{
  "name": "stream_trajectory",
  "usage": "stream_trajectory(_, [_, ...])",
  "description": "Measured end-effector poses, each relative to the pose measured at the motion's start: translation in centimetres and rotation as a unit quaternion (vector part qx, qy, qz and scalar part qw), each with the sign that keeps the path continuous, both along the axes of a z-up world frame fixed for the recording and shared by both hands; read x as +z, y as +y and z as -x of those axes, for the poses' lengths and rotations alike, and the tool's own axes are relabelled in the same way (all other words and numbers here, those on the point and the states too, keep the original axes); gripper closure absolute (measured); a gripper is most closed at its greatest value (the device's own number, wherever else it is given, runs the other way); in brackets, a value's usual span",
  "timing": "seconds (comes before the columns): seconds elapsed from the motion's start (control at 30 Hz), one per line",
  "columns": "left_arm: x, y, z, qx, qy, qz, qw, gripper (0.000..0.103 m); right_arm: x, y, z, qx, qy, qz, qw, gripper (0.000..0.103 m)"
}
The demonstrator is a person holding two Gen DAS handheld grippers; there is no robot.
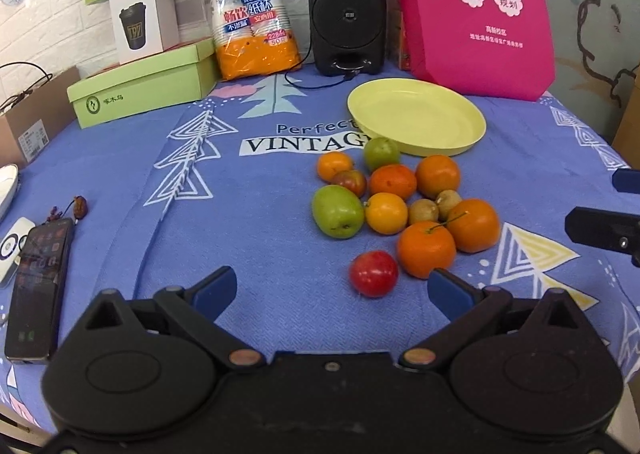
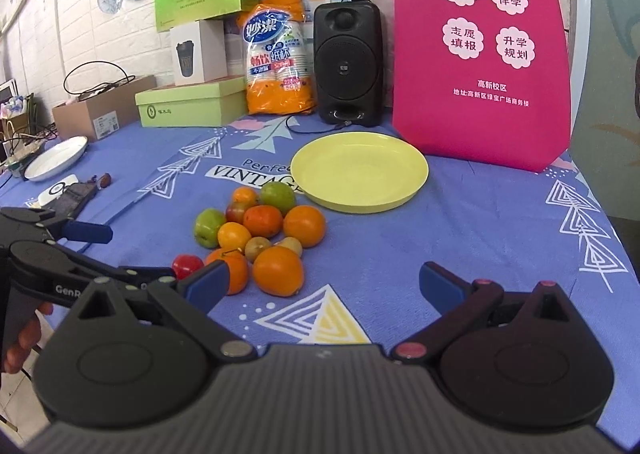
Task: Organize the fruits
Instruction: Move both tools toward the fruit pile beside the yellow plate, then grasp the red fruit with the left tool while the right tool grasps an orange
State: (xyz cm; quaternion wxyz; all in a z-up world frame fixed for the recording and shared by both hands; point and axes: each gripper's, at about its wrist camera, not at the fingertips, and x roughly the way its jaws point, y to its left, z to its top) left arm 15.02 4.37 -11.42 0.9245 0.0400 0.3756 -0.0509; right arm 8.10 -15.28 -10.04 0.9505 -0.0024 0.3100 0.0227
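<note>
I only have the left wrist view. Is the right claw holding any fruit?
Observer: No. The right claw is open and empty, over bare cloth to the right of the fruit pile.
Operator: There's a white rim at my left edge. What is it?
Observer: A white plate, lying on the table's far left side.
Operator: Who holds the left claw?
Observer: A hand grips its handle from below.

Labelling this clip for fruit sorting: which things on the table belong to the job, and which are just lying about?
Job: fruit pile, yellow plate, left gripper, right gripper, both open.
Lying about: speaker, pink bag, paper cups pack, green box, phone.
</note>
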Motion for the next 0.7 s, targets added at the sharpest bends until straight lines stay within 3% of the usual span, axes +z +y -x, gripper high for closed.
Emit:
stream_trajectory(0.3, [-0.5,0.3,-0.5,-0.012,-0.004,0.0,0.9999,0.0,-0.8,1.0,-1.2,0.046,-0.002,0.007,0.999,0.0])
stream_trajectory(0.53, [-1.3,-0.3,0.0,-0.052,-0.036,-0.007,0.9979,0.0,-2.2,1.1,-2.7,0.055,0.02,0.013,0.998,0.0])
stream_trajectory(0.7, [-2.2,-0.2,-1.0,-0.06,-0.022,0.003,0.998,0.002,-2.6,0.8,-2.9,0.055,0.016,0.009,0.998,0.0])
